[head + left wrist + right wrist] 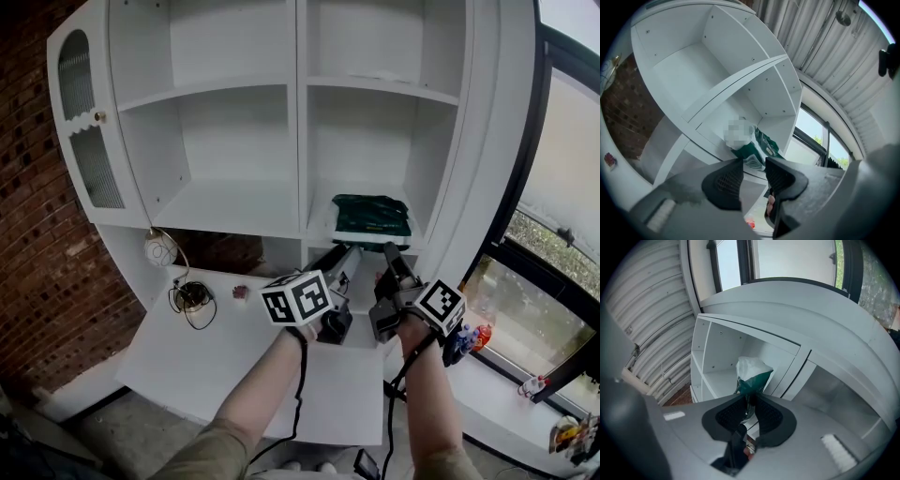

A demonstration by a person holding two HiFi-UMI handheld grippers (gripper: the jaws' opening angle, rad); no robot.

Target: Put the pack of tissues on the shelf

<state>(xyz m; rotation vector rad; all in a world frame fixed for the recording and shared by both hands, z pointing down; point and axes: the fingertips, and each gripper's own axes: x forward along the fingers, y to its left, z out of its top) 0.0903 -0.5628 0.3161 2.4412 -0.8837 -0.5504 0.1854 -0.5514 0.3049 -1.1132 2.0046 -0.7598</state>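
Black ribbed pads of the right gripper [751, 400] stand almost together and pinch the near end of the pack of tissues [752, 373]. Its crinkled wrap runs down into the narrow gap between them. The left gripper [753, 168] is spread, with nothing between its pads (the pack shows beyond the gap, not in it).

Both grippers point up and forward at the white shelf unit [300, 122]. Their tips are close together at the front lip of the unit's right-hand column, each with its marker cube [298, 298] nearer the person.

The pack is dark green with a white end. It lies flat on the lowest full shelf of that right-hand column, just right of the unit's central divider, with its front edge at the lip.

At the unit's left side a door [82, 131] with ribbed glass stands swung open, and a brick wall [28, 234] lies beyond it. Below the unit is a white desk [234, 375]. Under the unit's left column the desk carries a pale ball [159, 250], a loop of cable [192, 298] and a small red thing [241, 292]. Right of the unit is a window [562, 187], with small coloured figures [469, 339] on its sill.
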